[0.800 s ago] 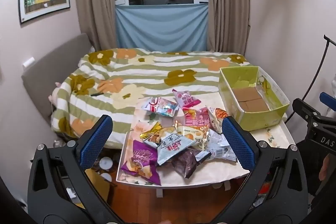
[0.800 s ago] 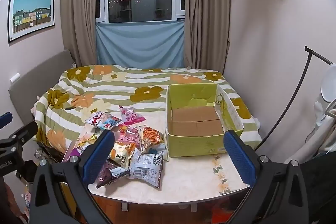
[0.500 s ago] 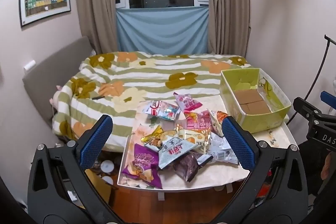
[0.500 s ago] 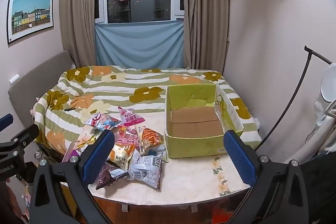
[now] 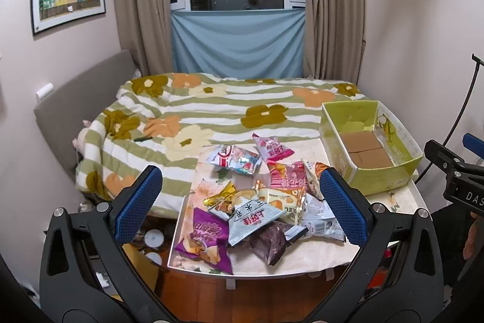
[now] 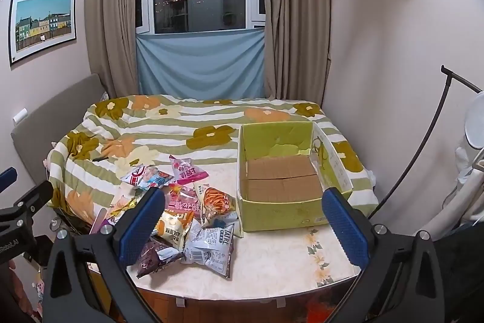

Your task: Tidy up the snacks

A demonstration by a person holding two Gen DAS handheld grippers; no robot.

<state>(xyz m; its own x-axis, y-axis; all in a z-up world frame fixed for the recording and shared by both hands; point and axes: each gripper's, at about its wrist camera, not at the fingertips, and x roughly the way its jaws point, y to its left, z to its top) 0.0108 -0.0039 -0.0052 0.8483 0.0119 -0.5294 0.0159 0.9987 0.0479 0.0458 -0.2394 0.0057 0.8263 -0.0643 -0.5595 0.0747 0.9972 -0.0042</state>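
While the snack packets (image 5: 257, 202) lie heaped on the bench (image 6: 272, 259), just left of the green cardboard box (image 6: 281, 211), I hold my left fingers (image 5: 239, 205) and right fingers (image 6: 245, 223) spread wide above them, gripping nothing. Behind the bench stands a bed (image 5: 211, 108) with a flowered cover.

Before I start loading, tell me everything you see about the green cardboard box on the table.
The green cardboard box is a shallow open-topped carton with yellow-green walls, scuffed and a bit dented, and a bare brown cardboard floor of folded flaps. It holds no snacks. It sits upright on the right side of the table, its far end toward the bed. The orange snack packet lies against its near left corner; neither gripper touches it.
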